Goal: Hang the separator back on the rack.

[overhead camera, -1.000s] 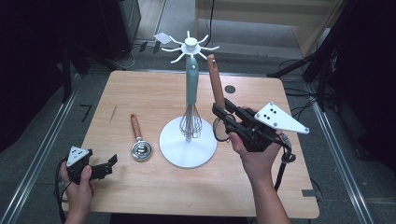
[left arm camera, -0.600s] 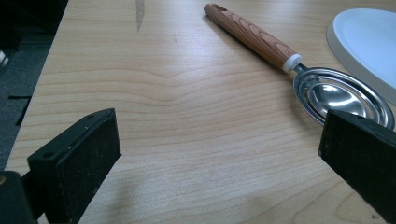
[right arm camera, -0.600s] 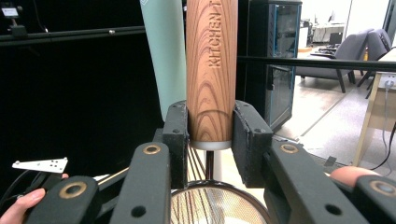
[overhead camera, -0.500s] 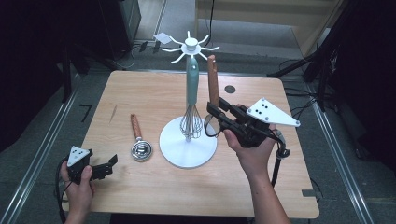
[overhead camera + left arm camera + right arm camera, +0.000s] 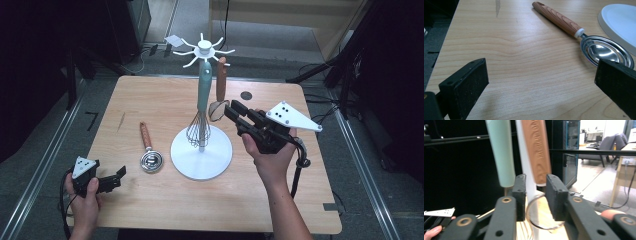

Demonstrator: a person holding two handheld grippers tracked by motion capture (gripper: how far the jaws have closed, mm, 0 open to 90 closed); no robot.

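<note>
Here your right tongs (image 5: 231,109) gripped one wood-handled strainer (image 5: 220,90) upright, handle toward twelve o'clock, beside the white stand (image 5: 202,150), where one whisk (image 5: 199,131) hung. A second wood-handled utensil (image 5: 148,150) lay on the bench (image 5: 165,205), handle toward eleven. Your left tongs (image 5: 119,176) gaped wide at seven o'clock.

Table (image 5: 165,105): pale wood, matt, fine grain. Spoon (image 5: 584,37) by my left gripper (image 5: 112,179): wood-grain handle, white collar, polished metal bowl. Stand (image 5: 201,150): smooth white plastic. Whisk (image 5: 202,100): matt mint handle, metal wires. My jaw pads: matt black, slightly rough.
</note>
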